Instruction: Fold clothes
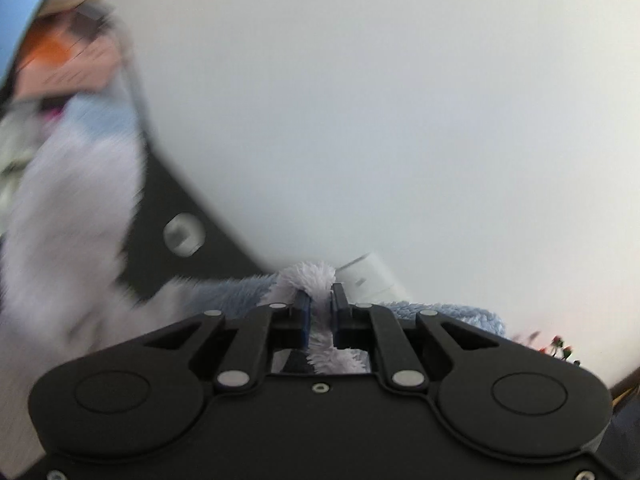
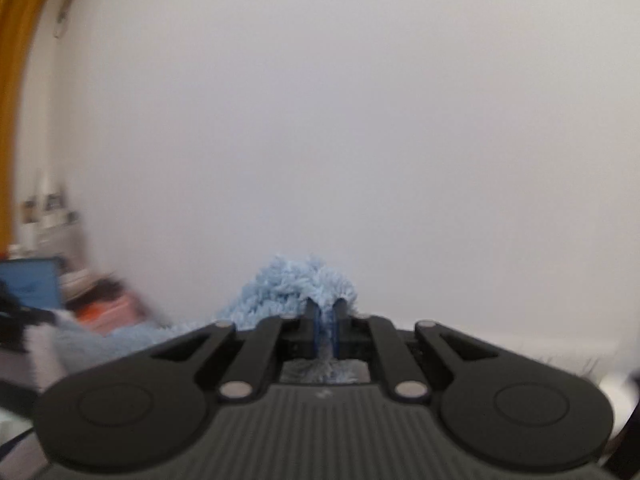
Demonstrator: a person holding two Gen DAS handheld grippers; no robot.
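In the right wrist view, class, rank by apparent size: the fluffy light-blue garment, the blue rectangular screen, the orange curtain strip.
1. Fluffy light-blue garment, though nearness to the camera inflates it.
2. Orange curtain strip.
3. Blue rectangular screen.

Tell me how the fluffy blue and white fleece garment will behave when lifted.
The fluffy blue and white fleece garment probably hangs floppy: it bunches over the right gripper. Its thick pile likely resists slipping in the left gripper.
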